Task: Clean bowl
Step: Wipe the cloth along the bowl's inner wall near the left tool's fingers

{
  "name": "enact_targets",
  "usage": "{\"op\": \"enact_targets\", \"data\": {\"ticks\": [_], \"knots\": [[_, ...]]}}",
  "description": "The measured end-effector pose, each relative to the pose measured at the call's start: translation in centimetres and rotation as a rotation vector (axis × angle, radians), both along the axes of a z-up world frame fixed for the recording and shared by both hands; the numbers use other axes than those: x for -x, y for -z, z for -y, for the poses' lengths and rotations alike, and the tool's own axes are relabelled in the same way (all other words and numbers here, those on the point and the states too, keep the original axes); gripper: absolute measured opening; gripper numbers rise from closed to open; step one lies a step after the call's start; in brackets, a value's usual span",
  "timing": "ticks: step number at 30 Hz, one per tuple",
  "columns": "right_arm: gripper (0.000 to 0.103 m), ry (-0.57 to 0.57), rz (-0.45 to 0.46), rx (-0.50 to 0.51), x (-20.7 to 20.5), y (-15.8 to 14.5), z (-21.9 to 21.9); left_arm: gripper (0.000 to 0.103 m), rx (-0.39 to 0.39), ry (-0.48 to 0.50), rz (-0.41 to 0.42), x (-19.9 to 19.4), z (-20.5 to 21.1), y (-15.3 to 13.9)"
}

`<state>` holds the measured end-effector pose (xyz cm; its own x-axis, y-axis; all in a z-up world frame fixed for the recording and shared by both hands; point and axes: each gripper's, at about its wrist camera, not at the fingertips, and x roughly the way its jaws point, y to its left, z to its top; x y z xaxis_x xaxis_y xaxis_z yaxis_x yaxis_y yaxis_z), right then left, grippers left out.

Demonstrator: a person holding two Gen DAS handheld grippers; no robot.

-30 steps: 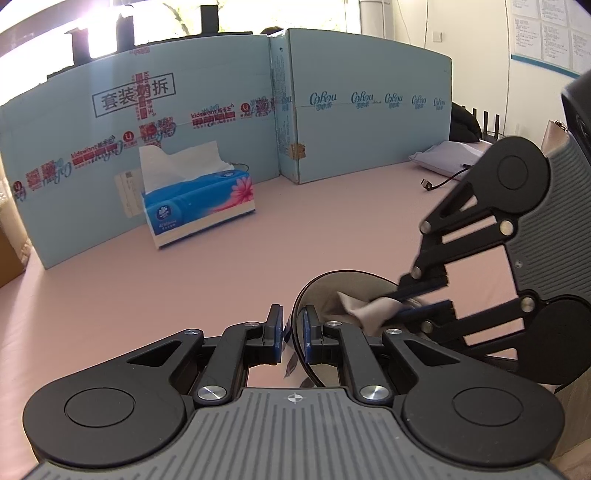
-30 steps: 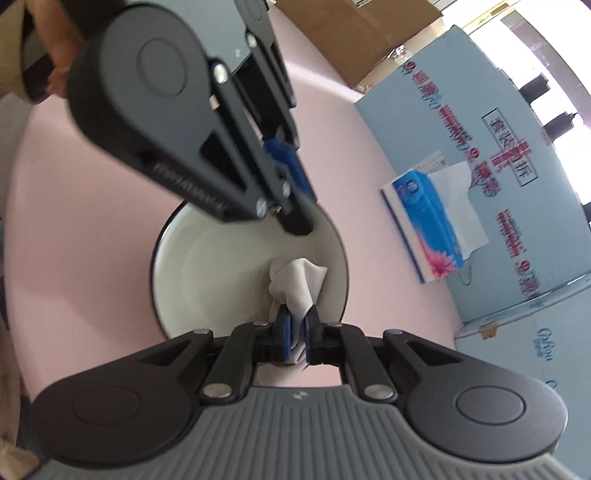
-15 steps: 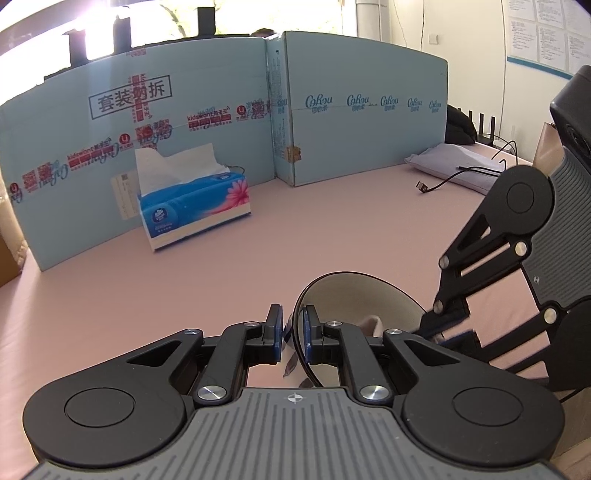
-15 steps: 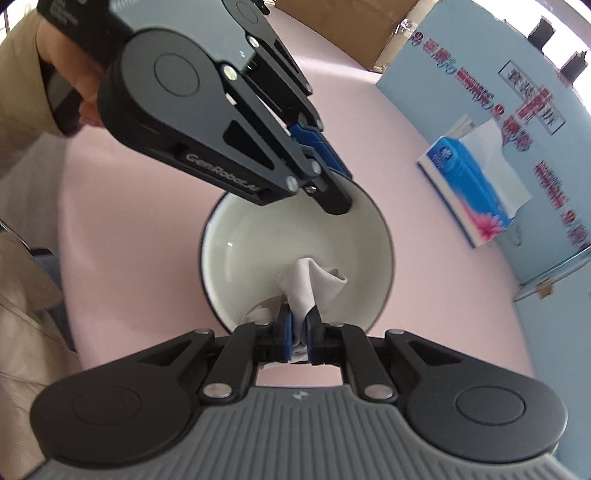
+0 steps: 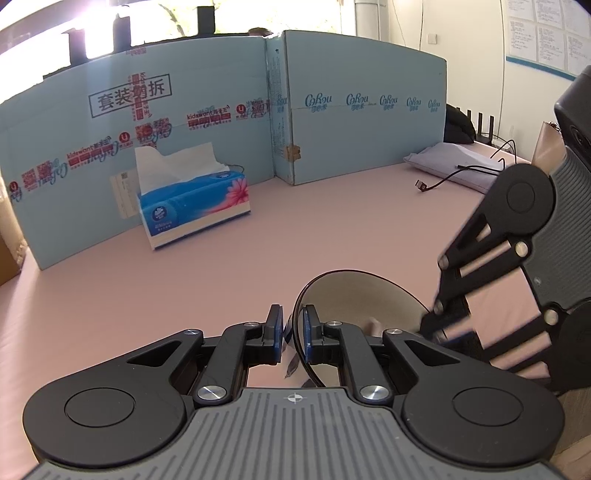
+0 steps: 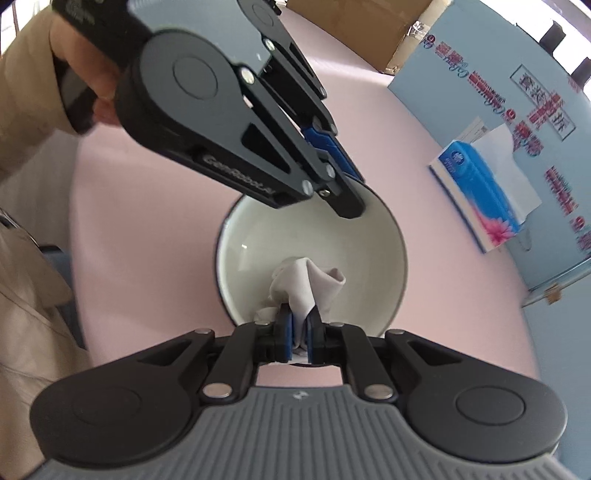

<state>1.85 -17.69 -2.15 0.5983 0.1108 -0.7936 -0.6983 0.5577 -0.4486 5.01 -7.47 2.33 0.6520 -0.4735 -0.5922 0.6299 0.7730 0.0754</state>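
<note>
A white bowl [image 6: 314, 236] with a dark rim sits on the pink table; it also shows in the left wrist view [image 5: 354, 299]. My left gripper [image 5: 292, 328] is shut on the bowl's rim; it shows from above in the right wrist view [image 6: 349, 199]. My right gripper [image 6: 299, 328] is shut on a crumpled white tissue [image 6: 306, 284] that lies inside the bowl near its near wall. In the left wrist view the right gripper [image 5: 439, 332] reaches in from the right over the bowl's edge, blurred.
A blue tissue box [image 5: 192, 210] stands at the back left, also in the right wrist view [image 6: 480, 192]. Blue cardboard panels [image 5: 332, 110] wall the table's far side. A cable [image 5: 443, 177] and a grey pad [image 5: 454, 166] lie far right. A brown carton [image 6: 369, 33] stands beyond the table.
My right gripper with the tissue has drawn back toward the bowl's near wall, and the tissue has slid across the bowl's inside. My left gripper keeps its hold on the rim.
</note>
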Motion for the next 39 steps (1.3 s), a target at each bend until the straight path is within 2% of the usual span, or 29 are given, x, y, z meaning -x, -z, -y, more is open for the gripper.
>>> {"op": "enact_targets", "data": {"ticks": [4, 14, 20, 25, 30, 34, 39], "knots": [[0.008, -0.019, 0.042, 0.056, 0.6, 0.3, -0.2, 0.014, 0.002, 0.000, -0.003, 0.0, -0.1, 0.1], [0.007, -0.042, 0.136, 0.120, -0.4, 0.9, -0.7, 0.014, 0.006, 0.004, -0.007, -0.1, -0.3, 0.3], [0.007, -0.024, 0.183, 0.066, -1.4, 0.0, -0.9, 0.012, 0.008, -0.016, -0.027, -0.5, -0.8, 0.8], [0.007, -0.004, 0.161, 0.024, -1.8, 0.5, -0.7, 0.012, 0.026, -0.045, -0.060, -1.1, -1.4, 1.2], [0.007, 0.012, 0.168, -0.005, -1.2, 0.2, -0.6, 0.019, 0.062, -0.083, -0.100, -1.3, -2.0, 1.1], [0.007, 0.011, 0.180, -0.025, -0.6, 0.1, -0.6, 0.036, 0.077, -0.113, -0.130, -0.7, -2.4, 1.0], [0.007, -0.004, 0.190, -0.059, -0.1, 0.1, -0.7, 0.037, 0.091, -0.152, -0.192, 0.2, -2.7, 1.5]]}}
